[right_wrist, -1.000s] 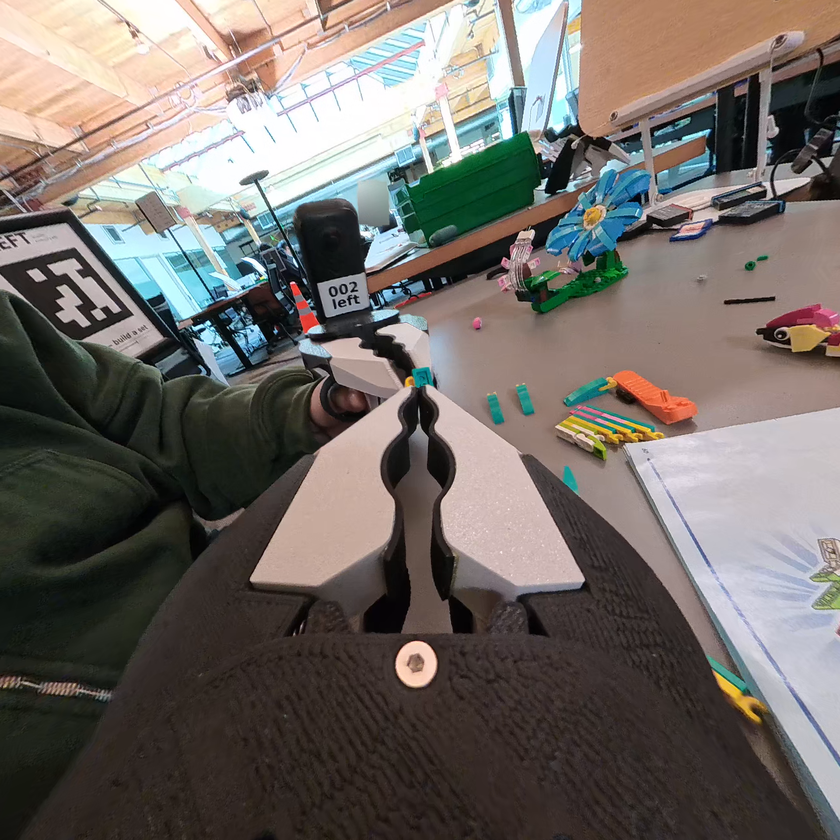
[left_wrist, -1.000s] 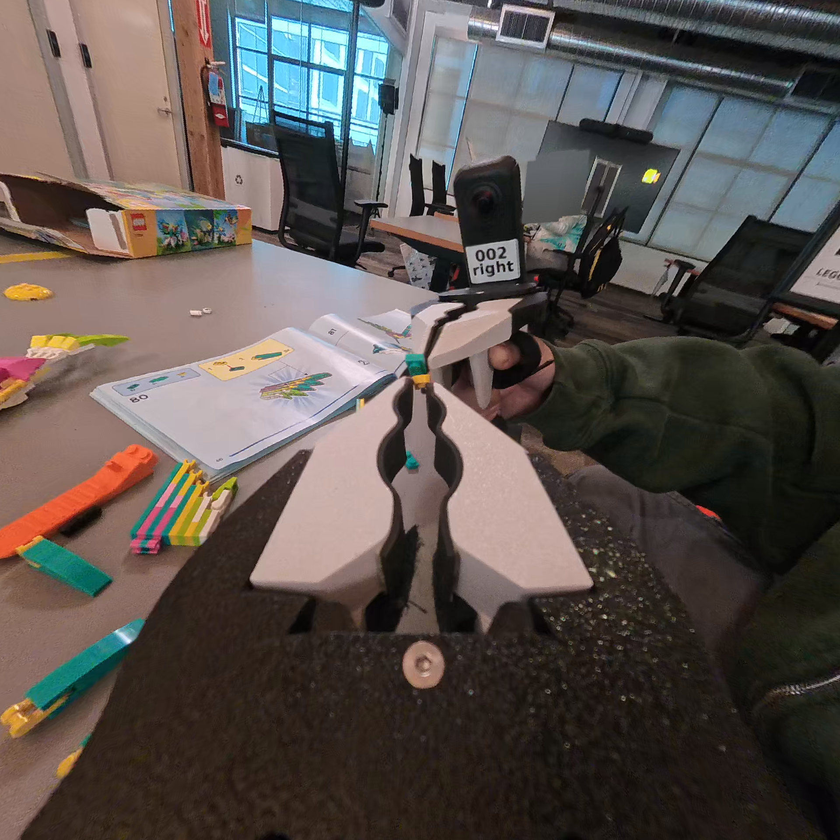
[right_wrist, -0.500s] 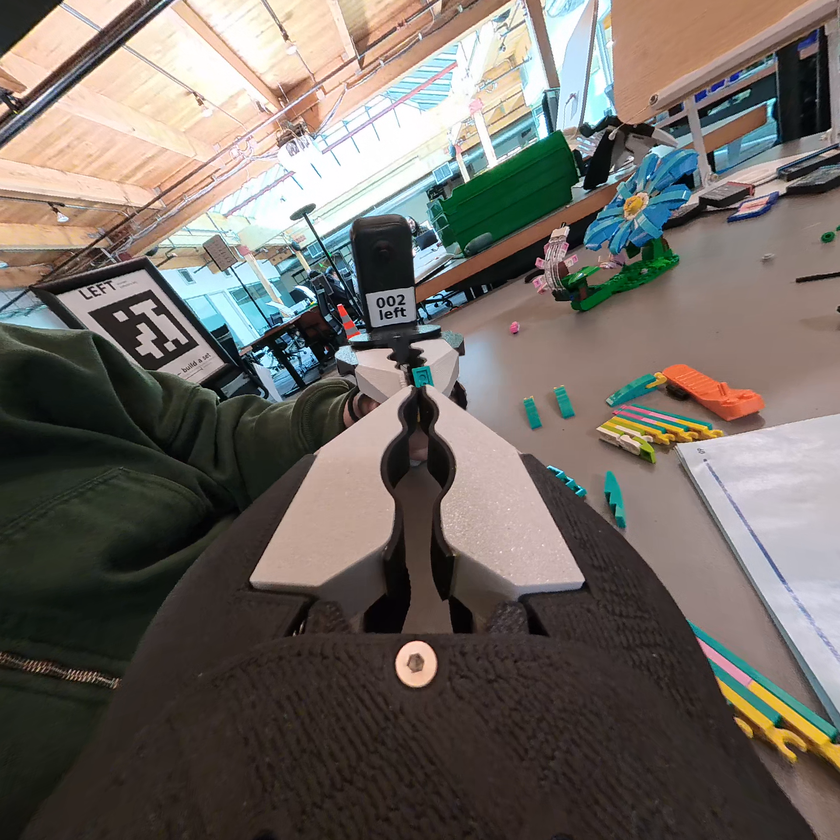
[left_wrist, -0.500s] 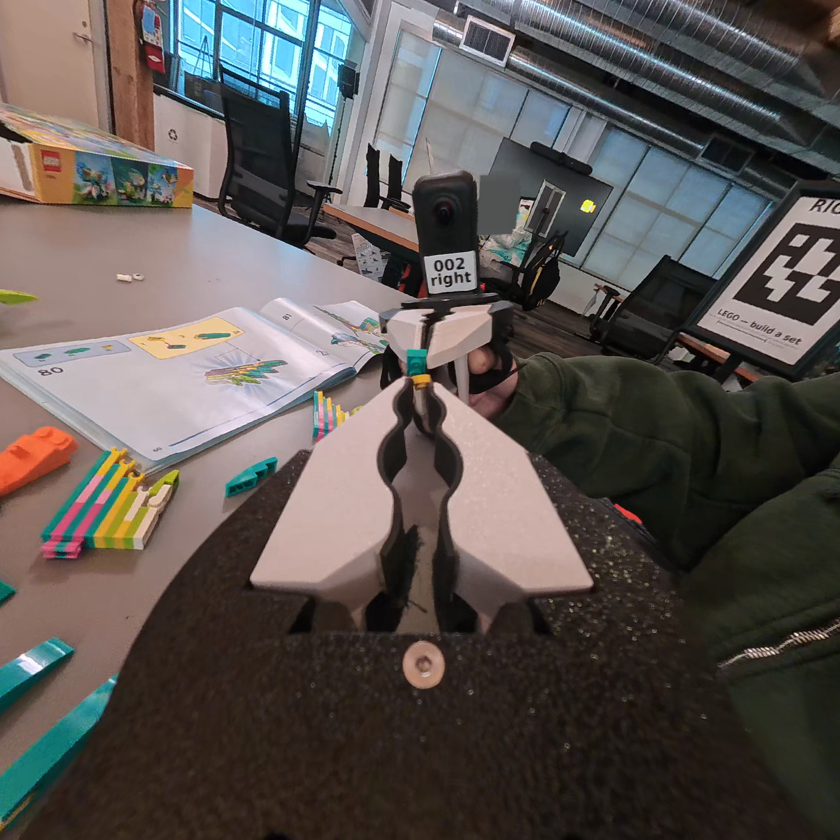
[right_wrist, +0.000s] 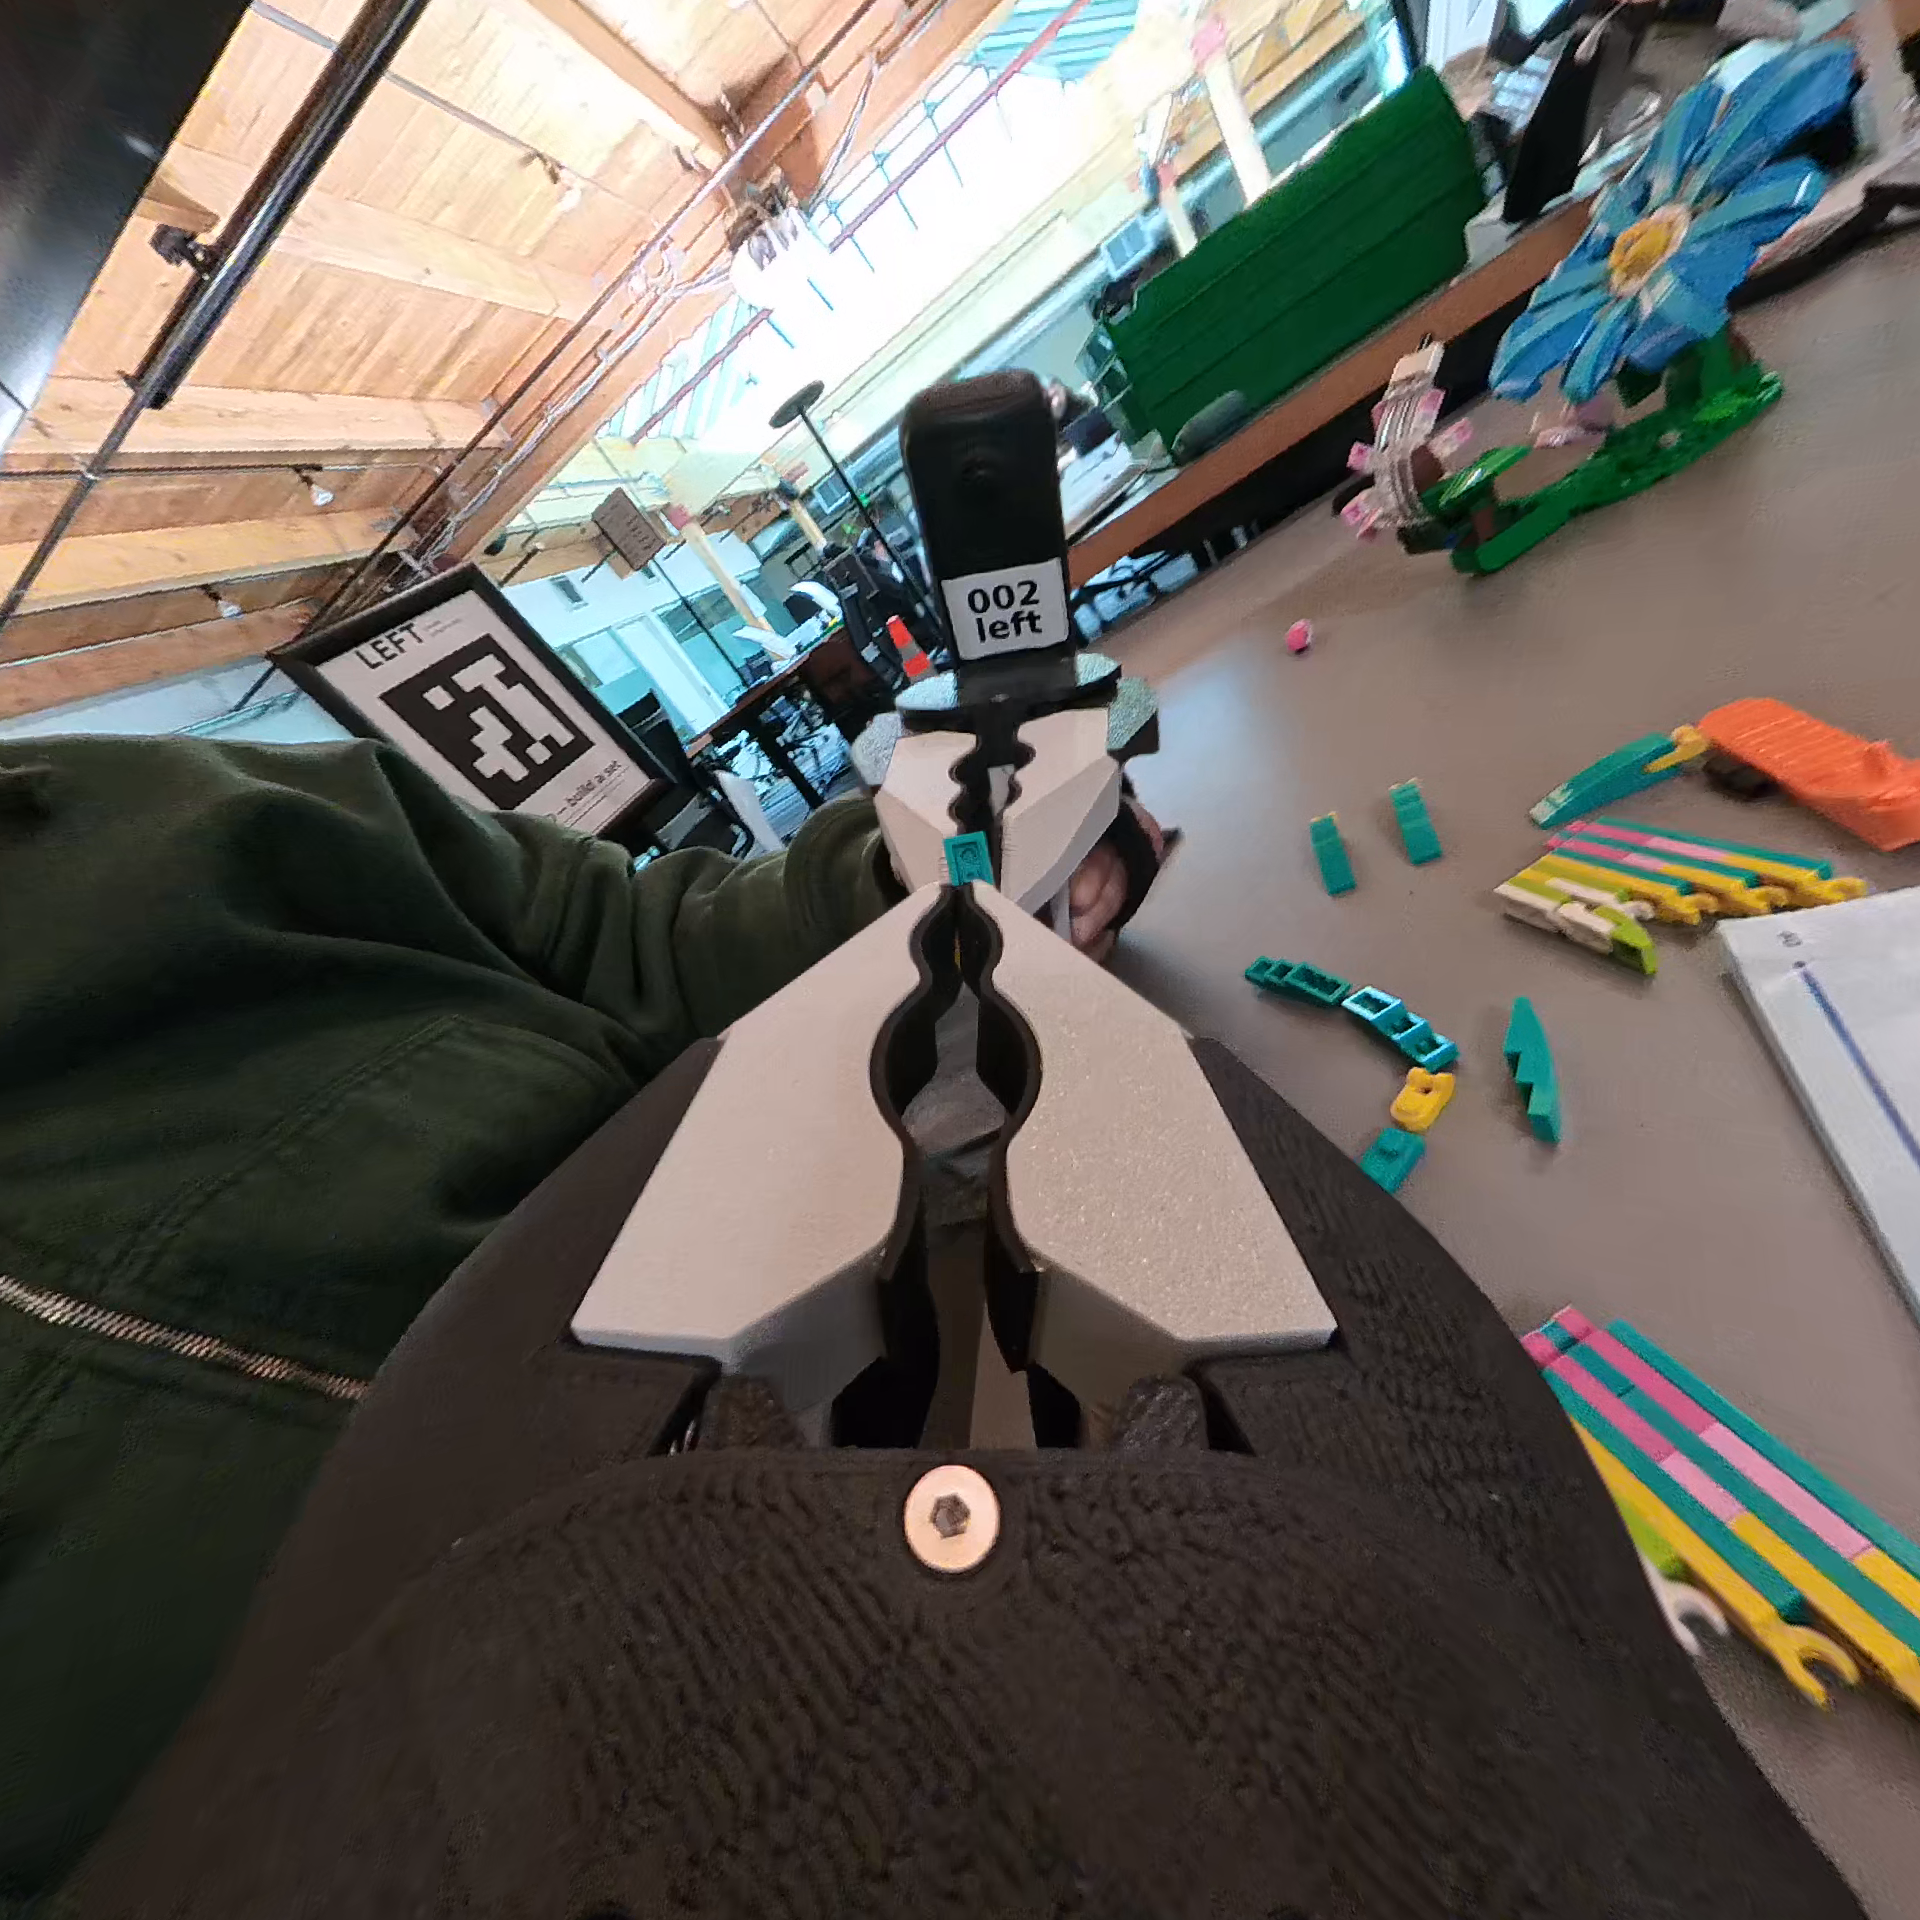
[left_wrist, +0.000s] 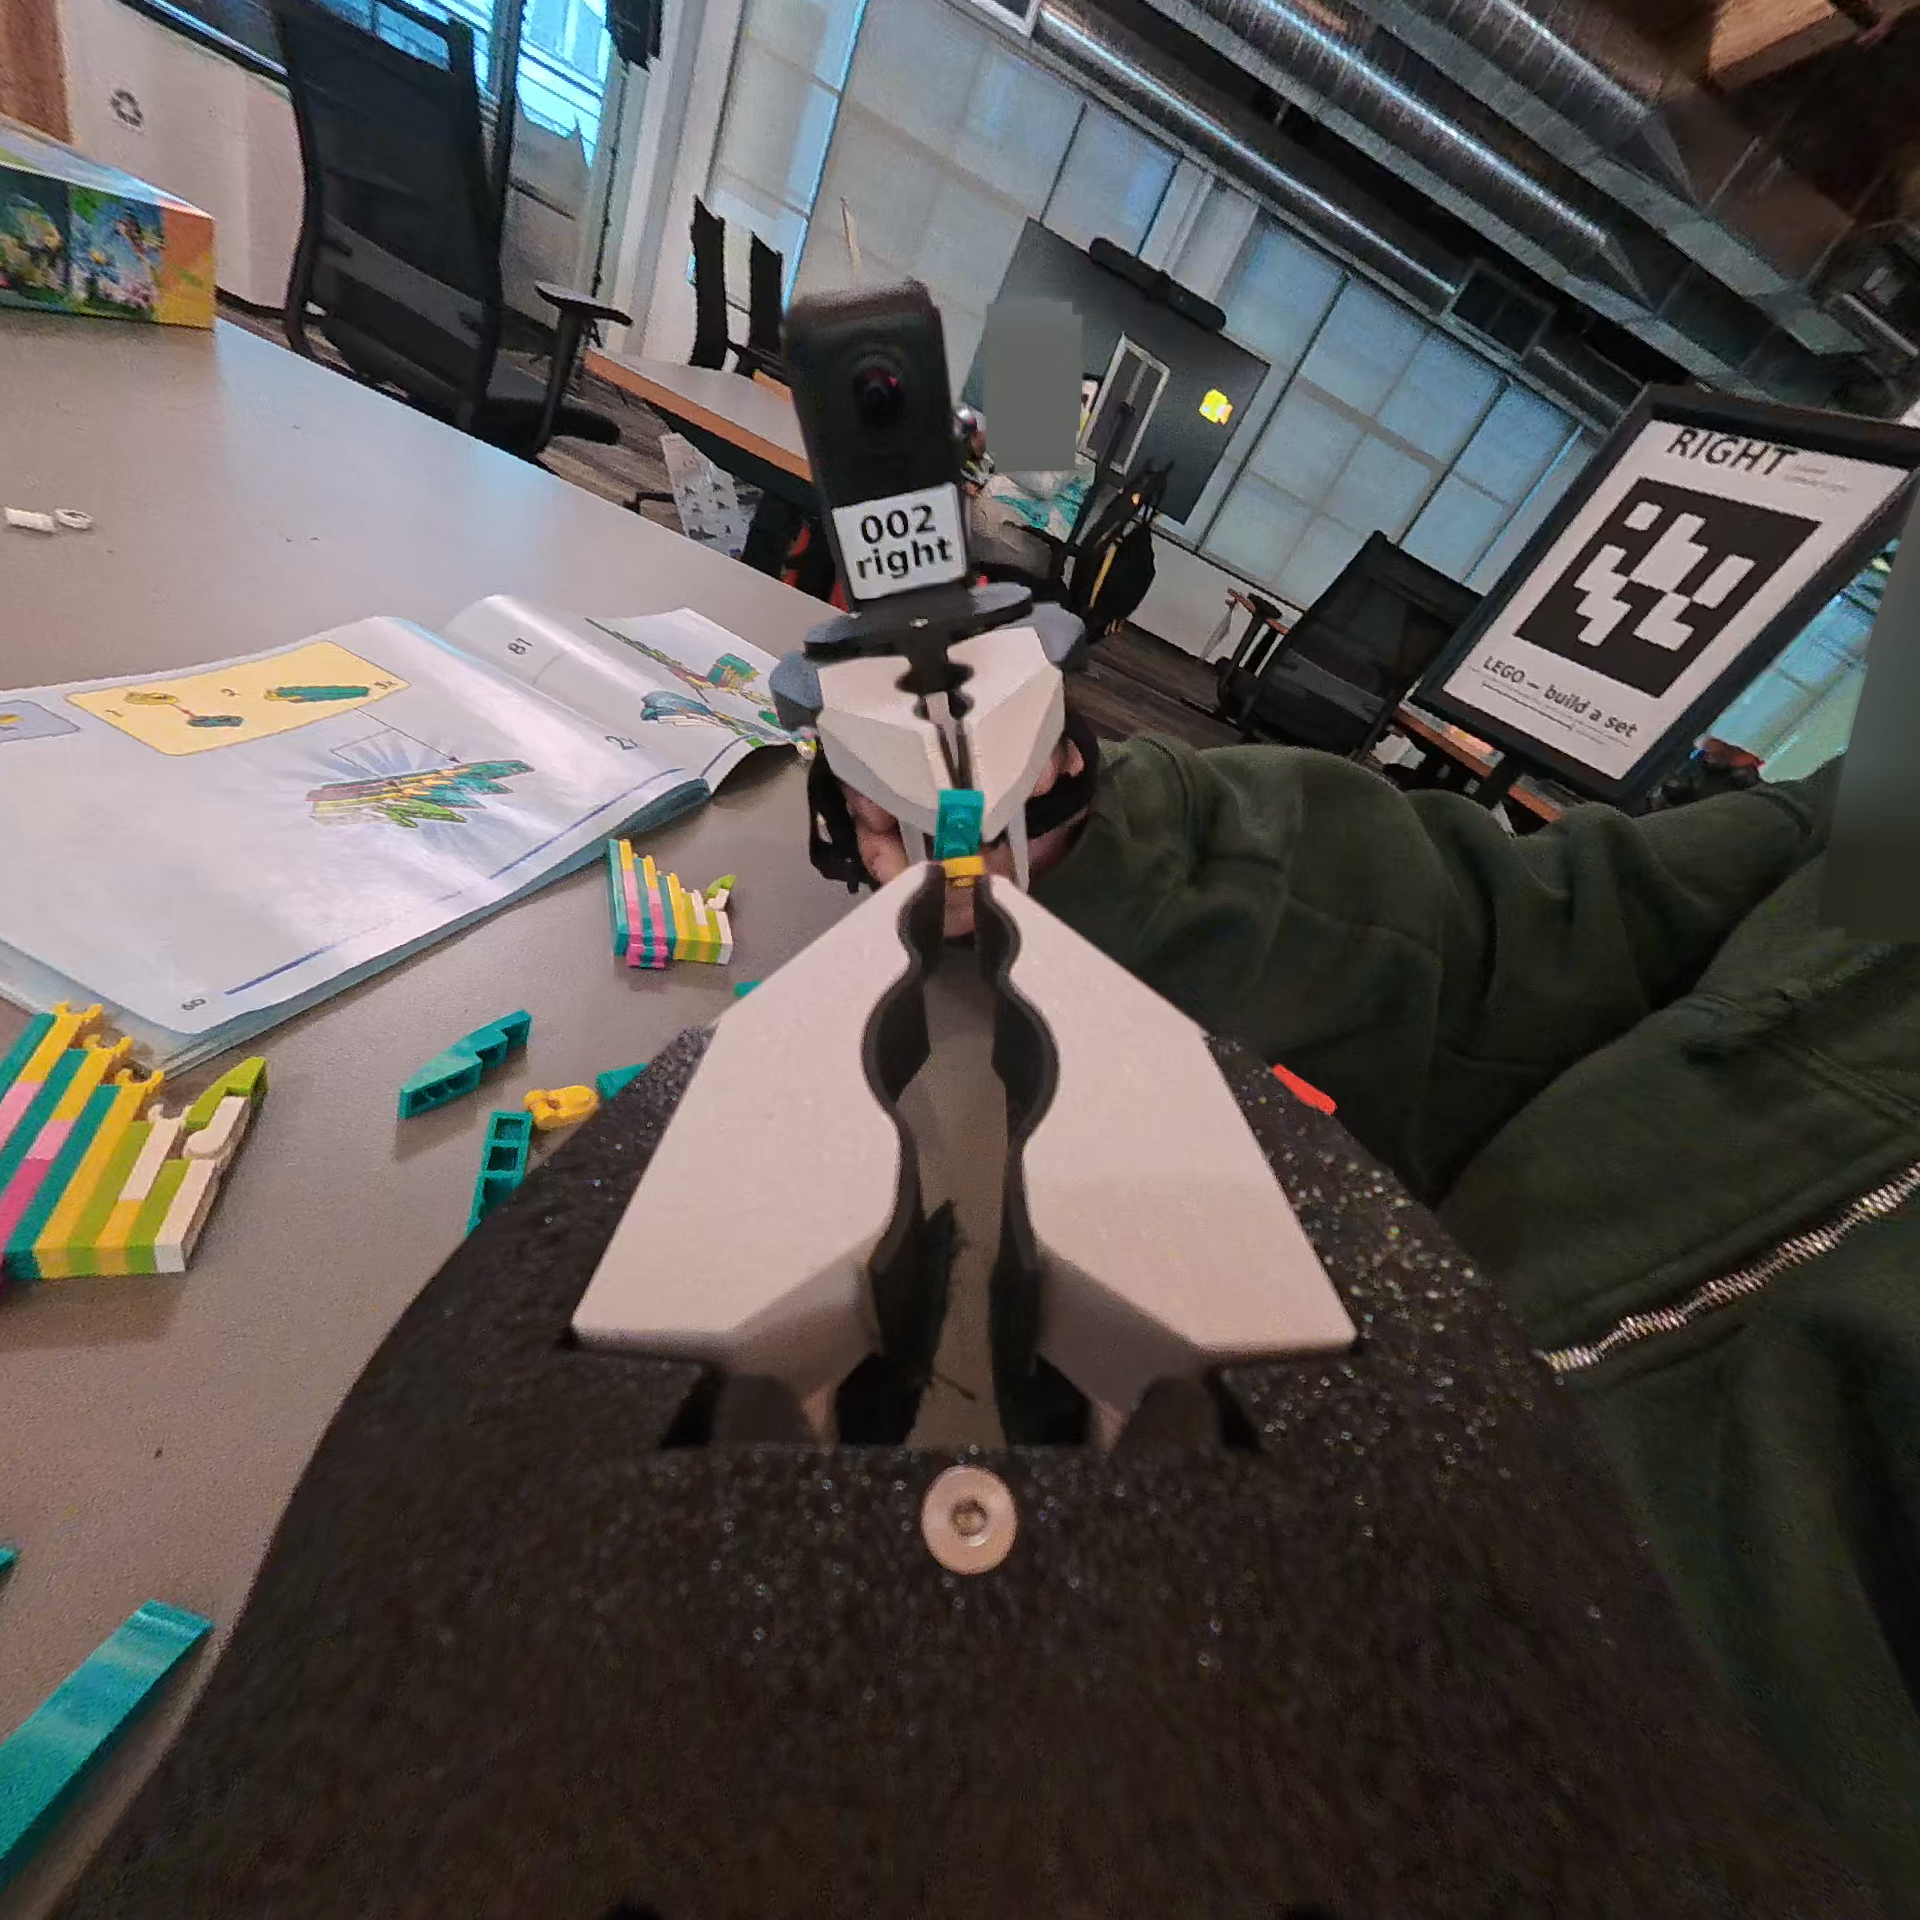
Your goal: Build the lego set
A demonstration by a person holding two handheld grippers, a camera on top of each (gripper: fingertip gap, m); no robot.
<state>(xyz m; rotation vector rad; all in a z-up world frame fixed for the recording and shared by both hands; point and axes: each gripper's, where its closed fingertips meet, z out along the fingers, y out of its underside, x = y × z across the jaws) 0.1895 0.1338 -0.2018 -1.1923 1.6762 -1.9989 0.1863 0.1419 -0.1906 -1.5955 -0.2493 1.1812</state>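
My two grippers meet tip to tip above the grey table (left_wrist: 260, 499). My left gripper (left_wrist: 957, 885) is shut on a small yellow piece (left_wrist: 962, 869). A small teal piece (left_wrist: 958, 821) sits directly on the yellow one. In the left wrist view the right gripper (left_wrist: 961, 805) faces me with its tips at that teal piece. In the right wrist view my right gripper (right_wrist: 961, 902) is shut on the teal piece (right_wrist: 967, 858), and the left gripper (right_wrist: 977, 831) faces it. The yellow piece is hidden in that view.
An open instruction booklet (left_wrist: 312, 779) lies to the left. Striped wing assemblies (left_wrist: 665, 914) (left_wrist: 94, 1164) (right_wrist: 1745, 1507) and loose teal pieces (left_wrist: 462, 1060) (right_wrist: 1351, 1003) are scattered nearby. An orange brick separator (right_wrist: 1818, 769) and a blue flower model (right_wrist: 1662, 239) lie farther off. The person's green sleeves flank both grippers. The tips of both grippers are at nearly the same place.
Both grippers have stayed shut and tip to tip on the small pieces. The pair has swung and tilted, so the booklet and table pieces have shifted across both views.
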